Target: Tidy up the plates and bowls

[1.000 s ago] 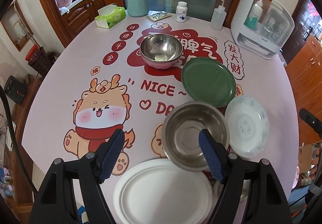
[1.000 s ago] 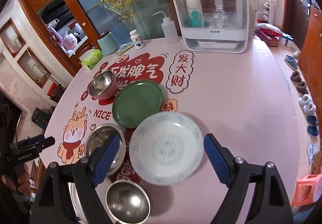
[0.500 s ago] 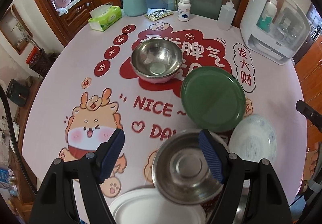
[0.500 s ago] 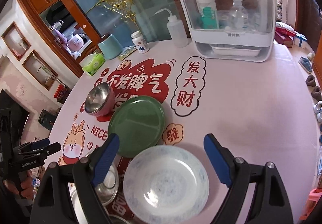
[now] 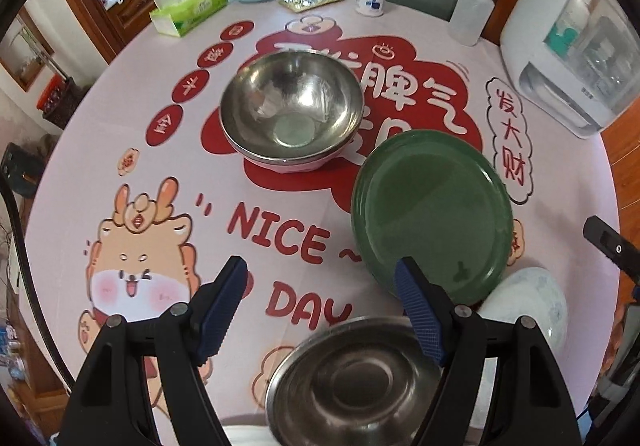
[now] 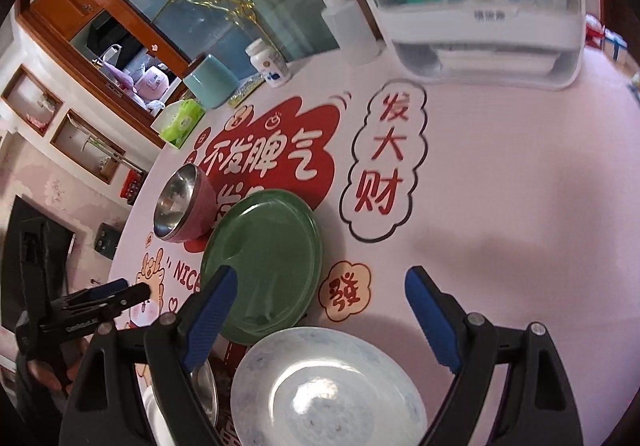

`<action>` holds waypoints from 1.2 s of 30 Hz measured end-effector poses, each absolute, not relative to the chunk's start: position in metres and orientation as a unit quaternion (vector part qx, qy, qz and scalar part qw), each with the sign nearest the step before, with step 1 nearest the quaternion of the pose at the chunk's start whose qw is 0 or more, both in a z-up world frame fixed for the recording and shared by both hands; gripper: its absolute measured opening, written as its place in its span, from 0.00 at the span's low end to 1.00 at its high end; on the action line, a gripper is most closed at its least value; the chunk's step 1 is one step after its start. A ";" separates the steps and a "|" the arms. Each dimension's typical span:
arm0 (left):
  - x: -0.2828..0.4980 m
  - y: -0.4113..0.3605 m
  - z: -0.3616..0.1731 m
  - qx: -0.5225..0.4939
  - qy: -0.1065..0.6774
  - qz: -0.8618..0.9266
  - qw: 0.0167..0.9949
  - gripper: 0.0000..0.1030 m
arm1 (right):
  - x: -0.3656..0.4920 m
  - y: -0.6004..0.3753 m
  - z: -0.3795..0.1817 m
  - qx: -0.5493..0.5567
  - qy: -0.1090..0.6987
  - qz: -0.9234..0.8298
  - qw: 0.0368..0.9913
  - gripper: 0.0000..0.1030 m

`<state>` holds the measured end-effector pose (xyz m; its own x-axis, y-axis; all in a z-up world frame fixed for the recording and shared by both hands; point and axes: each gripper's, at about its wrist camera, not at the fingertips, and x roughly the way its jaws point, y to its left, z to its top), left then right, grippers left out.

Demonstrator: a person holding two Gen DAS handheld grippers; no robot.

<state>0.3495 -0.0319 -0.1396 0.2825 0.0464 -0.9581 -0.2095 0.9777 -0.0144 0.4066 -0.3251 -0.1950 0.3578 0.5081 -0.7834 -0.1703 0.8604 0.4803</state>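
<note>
The steel bowl (image 5: 292, 113) sits far on the round table (image 5: 192, 181), mouth up, nested in a pink outer bowl; nothing shows inside it. Right of it and nearer lies the green plate (image 5: 432, 213), flat, face up and bare. Nearer still stand a shallow steel dish (image 5: 352, 378) and, to its right, a patterned white plate (image 6: 328, 390), both upright. The left gripper (image 5: 320, 310) and right gripper (image 6: 320, 318) hover with jaws spread wide, holding nothing.
</note>
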 end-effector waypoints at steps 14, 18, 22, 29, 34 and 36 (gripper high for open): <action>0.373 -0.019 -0.200 -0.141 0.617 0.067 0.771 0.72 | 0.422 -0.311 -0.241 0.203 0.559 0.221 0.773 0.84; 0.375 -0.019 -0.206 -0.137 0.621 0.066 0.769 0.69 | 0.422 -0.311 -0.245 0.206 0.562 0.222 0.770 0.83; 0.371 -0.019 -0.203 -0.143 0.623 0.063 0.766 0.69 | 0.421 -0.317 -0.246 0.211 0.562 0.217 0.770 0.83; 0.359 -0.028 -0.190 -0.153 0.620 0.044 0.769 0.69 | 0.408 -0.334 -0.240 0.218 0.561 0.203 0.773 0.83; 0.350 -0.036 -0.178 -0.155 0.617 0.022 0.771 0.69 | 0.392 -0.349 -0.235 0.222 0.561 0.190 0.775 0.82; 0.348 -0.043 -0.173 -0.153 0.617 0.006 0.772 0.69 | 0.387 -0.354 -0.234 0.220 0.563 0.185 0.775 0.82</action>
<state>0.3476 -0.0428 -0.1733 0.2394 -0.1795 -0.9542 -0.1982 0.9530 -0.2290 0.3870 -0.3543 -0.2342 0.2979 0.5346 -0.7908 -0.0388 0.8345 0.5496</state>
